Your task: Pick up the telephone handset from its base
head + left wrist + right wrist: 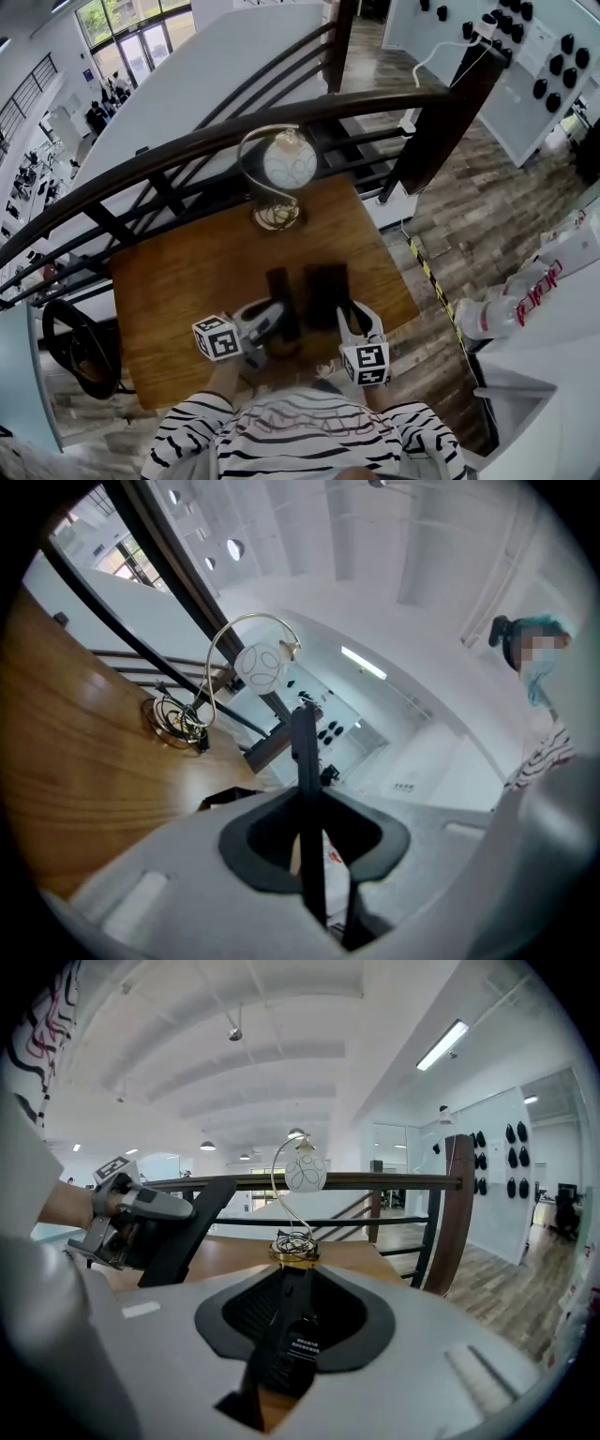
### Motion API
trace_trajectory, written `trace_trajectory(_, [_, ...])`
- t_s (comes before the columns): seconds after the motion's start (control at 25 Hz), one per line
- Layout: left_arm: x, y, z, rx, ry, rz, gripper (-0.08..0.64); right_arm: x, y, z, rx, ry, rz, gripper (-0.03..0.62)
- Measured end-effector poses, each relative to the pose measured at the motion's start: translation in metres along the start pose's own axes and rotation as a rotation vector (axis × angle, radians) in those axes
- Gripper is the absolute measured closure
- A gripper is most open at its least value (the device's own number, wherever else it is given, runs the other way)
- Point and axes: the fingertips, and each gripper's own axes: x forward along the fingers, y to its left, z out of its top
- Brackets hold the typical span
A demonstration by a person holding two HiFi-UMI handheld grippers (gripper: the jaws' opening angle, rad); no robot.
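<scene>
Holding left tool (279, 277) and right tool (325, 274) clenched on nothing, side by side over wooden table's (187, 281) 6 o'clock side, pointing toward globe lamp (289, 161) at 12 o'clock.

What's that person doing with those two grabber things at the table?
A person in a striped shirt holds a gripper in each hand over a wooden table next to a dark railing. The left gripper and the right gripper both have their jaws closed with nothing in them. They point toward a lamp with a round white shade at the far side of the table. No telephone shows in these pictures, so nothing is being picked up yet.
</scene>
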Motion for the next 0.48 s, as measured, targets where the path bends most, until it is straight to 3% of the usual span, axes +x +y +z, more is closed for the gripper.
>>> trace_trajectory(0.48, [-0.059, -0.03, 0.028, 0.059, -0.04, -0.016, 0.491, -0.037, 0.032, 0.045, -0.022, -0.078, -0.045, 0.572])
